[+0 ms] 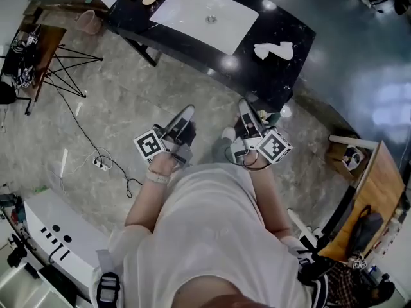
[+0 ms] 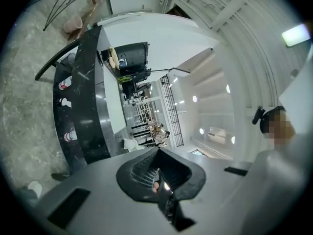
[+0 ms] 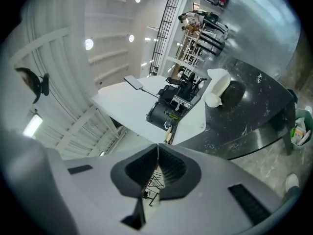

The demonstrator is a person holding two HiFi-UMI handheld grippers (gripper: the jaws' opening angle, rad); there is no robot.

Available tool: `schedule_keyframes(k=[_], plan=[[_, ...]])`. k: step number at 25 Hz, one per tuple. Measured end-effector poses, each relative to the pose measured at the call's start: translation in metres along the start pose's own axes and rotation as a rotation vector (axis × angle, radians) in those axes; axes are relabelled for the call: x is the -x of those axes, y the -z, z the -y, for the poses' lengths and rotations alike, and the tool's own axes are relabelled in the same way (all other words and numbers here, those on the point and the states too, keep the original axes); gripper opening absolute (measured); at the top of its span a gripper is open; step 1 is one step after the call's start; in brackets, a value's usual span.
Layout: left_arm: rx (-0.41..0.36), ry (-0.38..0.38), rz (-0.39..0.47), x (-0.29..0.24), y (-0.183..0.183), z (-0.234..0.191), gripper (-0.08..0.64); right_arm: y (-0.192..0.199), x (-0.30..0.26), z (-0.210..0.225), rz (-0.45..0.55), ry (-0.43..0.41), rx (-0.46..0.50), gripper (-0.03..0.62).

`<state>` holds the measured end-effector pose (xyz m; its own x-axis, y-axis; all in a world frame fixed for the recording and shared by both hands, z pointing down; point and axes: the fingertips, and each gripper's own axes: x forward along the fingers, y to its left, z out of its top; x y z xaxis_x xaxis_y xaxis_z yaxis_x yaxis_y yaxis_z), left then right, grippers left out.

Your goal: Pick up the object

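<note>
Here I stand over the grey floor (image 1: 122, 108), just short of the black table (image 1: 257, 76). My left gripper (image 1: 185, 113) has its jaws pressed together with nothing between them. My right gripper (image 1: 246, 106) is likewise closed and empty. The white object (image 1: 273, 50) lies well apart from both, on the table's right end, its long axis running left to right, just right of a white mat (image 1: 205, 15). A pale bucket (image 1: 88, 21) stands on the floor at far left; I cannot tell what is in it.

Two tools (image 1: 187, 111) (image 1: 244, 106), one black table (image 1: 292, 31), one white object (image 1: 273, 50)
</note>
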<state>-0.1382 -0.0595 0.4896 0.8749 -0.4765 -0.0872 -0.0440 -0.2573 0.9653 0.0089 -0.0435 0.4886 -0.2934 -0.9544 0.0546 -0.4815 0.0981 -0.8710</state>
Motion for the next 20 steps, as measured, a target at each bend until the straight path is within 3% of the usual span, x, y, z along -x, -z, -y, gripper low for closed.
schedule_keyframes(k=[12,20], plan=[[-0.028,-0.038,0.069,-0.101,-0.016,0.002,0.006,-0.069,-0.049,0.037,-0.118,-0.056,-0.034,0.023],[-0.026,-0.069,0.100,-0.144,-0.013,0.002,0.006,-0.120,-0.066,0.074,-0.152,-0.004,0.052,0.023]])
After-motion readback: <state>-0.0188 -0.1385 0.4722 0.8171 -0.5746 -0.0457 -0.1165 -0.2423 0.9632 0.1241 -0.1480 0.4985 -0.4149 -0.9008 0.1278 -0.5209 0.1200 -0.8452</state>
